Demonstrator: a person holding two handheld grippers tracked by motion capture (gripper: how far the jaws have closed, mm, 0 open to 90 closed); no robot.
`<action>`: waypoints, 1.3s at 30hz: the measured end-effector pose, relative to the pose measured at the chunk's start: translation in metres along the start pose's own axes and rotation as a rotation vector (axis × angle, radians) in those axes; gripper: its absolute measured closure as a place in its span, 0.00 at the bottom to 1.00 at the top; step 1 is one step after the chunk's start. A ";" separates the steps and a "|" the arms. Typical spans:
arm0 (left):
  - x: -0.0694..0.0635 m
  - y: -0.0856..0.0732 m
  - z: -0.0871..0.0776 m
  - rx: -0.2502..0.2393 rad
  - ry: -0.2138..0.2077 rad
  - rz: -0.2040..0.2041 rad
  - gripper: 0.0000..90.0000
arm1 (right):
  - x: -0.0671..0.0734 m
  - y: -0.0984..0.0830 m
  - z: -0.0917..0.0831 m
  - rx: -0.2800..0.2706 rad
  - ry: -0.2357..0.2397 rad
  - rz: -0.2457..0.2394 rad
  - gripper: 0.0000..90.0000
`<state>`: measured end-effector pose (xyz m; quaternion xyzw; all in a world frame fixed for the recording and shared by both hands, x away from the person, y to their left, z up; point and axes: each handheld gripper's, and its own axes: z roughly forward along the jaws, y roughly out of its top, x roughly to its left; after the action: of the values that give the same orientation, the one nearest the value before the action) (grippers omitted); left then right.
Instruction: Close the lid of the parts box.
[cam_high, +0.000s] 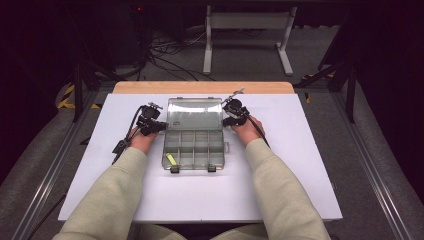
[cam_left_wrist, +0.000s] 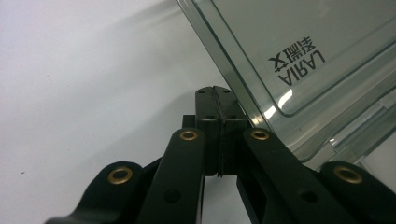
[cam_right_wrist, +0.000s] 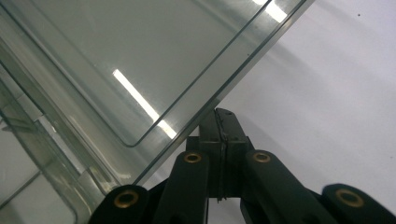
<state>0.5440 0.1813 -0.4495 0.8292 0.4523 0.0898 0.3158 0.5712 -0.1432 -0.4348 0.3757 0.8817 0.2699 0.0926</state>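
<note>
A clear plastic compartment box (cam_high: 194, 147) lies open in the middle of the white table, its lid (cam_high: 195, 114) raised at the far side. A small yellow piece (cam_high: 171, 159) lies in a front left compartment. My left gripper (cam_high: 161, 126) is shut, empty, right beside the lid's left edge. In the left gripper view the shut jaws (cam_left_wrist: 214, 93) sit just left of the lid (cam_left_wrist: 299, 51). My right gripper (cam_high: 226, 120) is shut too, empty, against the lid's right edge. Its tips (cam_right_wrist: 222, 114) touch or nearly touch the lid's rim (cam_right_wrist: 140, 70).
The white table top (cam_high: 280, 170) spreads around the box, with a wooden strip (cam_high: 200, 87) along its far edge. Beyond it stand a white frame (cam_high: 247, 35) and loose cables on the floor. Two black latches (cam_high: 192, 169) sit at the box's front.
</note>
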 end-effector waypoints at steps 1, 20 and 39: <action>0.000 0.000 0.000 0.000 0.000 0.000 0.99 | 0.000 0.000 0.000 -0.001 -0.001 -0.001 1.00; 0.000 -0.001 0.001 -0.022 -0.001 -0.026 0.99 | -0.001 0.001 0.002 -0.013 -0.002 0.010 1.00; -0.002 0.001 -0.004 -0.059 0.007 -0.023 0.99 | 0.000 0.003 -0.006 -0.071 -0.018 0.037 1.00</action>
<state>0.5416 0.1814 -0.4455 0.8140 0.4601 0.1021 0.3395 0.5705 -0.1439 -0.4284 0.3908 0.8636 0.2993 0.1089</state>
